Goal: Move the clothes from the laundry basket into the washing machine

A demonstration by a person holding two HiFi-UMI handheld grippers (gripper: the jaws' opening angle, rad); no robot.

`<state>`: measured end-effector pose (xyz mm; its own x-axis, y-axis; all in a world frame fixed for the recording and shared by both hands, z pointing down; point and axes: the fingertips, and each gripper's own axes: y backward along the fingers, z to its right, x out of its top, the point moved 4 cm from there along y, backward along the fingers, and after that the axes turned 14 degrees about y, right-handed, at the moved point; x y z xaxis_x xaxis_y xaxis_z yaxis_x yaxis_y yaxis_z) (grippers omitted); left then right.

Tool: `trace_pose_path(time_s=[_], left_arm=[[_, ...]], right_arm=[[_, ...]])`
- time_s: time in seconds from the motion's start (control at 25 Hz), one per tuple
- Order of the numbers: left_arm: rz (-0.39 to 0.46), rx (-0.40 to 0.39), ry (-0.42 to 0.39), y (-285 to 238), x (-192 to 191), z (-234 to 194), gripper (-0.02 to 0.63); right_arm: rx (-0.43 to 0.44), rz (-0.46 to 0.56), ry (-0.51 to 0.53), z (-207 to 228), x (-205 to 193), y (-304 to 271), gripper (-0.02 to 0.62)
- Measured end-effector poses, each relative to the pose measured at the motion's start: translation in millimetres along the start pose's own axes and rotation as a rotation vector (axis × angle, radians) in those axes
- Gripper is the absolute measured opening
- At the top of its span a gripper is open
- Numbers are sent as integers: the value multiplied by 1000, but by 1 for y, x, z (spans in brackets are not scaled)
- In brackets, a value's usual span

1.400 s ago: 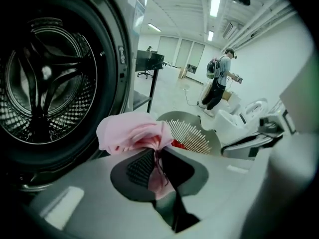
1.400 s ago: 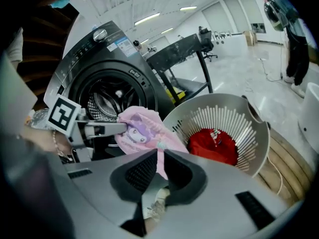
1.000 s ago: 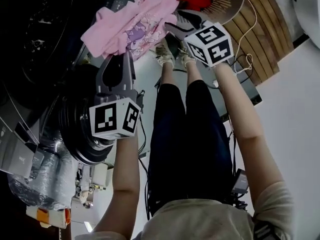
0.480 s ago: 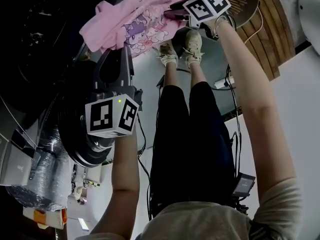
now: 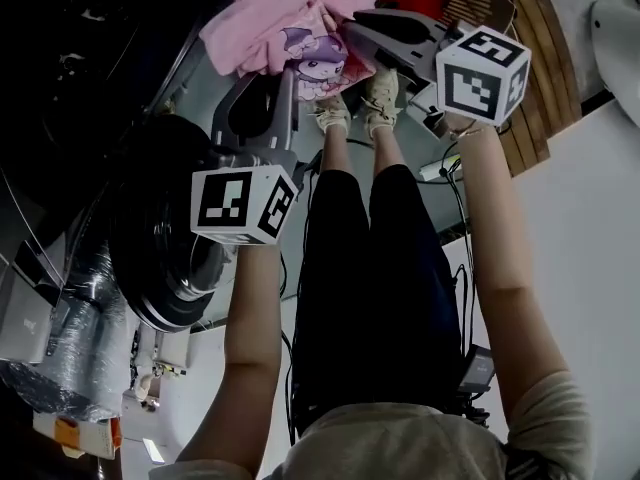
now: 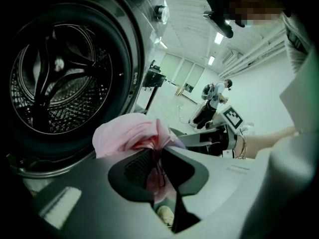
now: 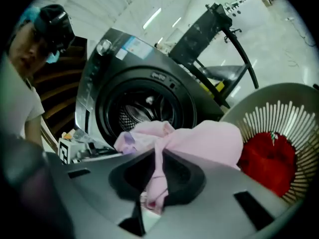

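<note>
A pink printed garment (image 5: 300, 13) hangs bunched between both grippers in front of the washing machine's open drum (image 6: 60, 83). My left gripper (image 5: 288, 71) reaches up from below it and is shut on the pink cloth (image 6: 129, 133). My right gripper (image 5: 345, 30) comes in from the right; its jaws have just been closing and now pinch a fold of the same garment (image 7: 199, 138). In the right gripper view the cloth runs down between that gripper's pads (image 7: 157, 156). A red garment (image 7: 269, 158) lies in the laundry basket (image 7: 279, 108).
The machine's round door (image 5: 165, 258) stands swung open at the left of the head view. The person's legs and shoes (image 5: 350, 108) are just below the garment. Cables (image 5: 455, 168) trail over the floor, and another person (image 6: 215, 91) stands far off in the room.
The right gripper reached toward the basket, then came back right and closed on the pink garment. The garment shifted to the right and up in the picture. The left gripper kept its hold.
</note>
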<state>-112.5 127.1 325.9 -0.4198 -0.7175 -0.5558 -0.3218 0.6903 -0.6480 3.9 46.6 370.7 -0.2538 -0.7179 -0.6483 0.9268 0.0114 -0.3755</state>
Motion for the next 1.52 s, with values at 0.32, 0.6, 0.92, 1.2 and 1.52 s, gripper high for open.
trace_pose_path(time_s=[0.32,0.6,0.92,1.2,1.52], left_arm=[[-13,-205,-4,-20,2,37,307],[-145,-220,-340,-41,-6,44,376],[-78,-234,-549,-44,-4,47,203],[9,-88,-384,-26,5,12,150],[143,124,-122,-19,30,-71,150]], right_arm=[[31,75,39,-38,45,21,54],[152,22,83,-67,45,20,52],[237,9,106,-81,42,2,52],[190,96,191,-97,47,-8,94],[88,45,166,-91,8,-22,94]])
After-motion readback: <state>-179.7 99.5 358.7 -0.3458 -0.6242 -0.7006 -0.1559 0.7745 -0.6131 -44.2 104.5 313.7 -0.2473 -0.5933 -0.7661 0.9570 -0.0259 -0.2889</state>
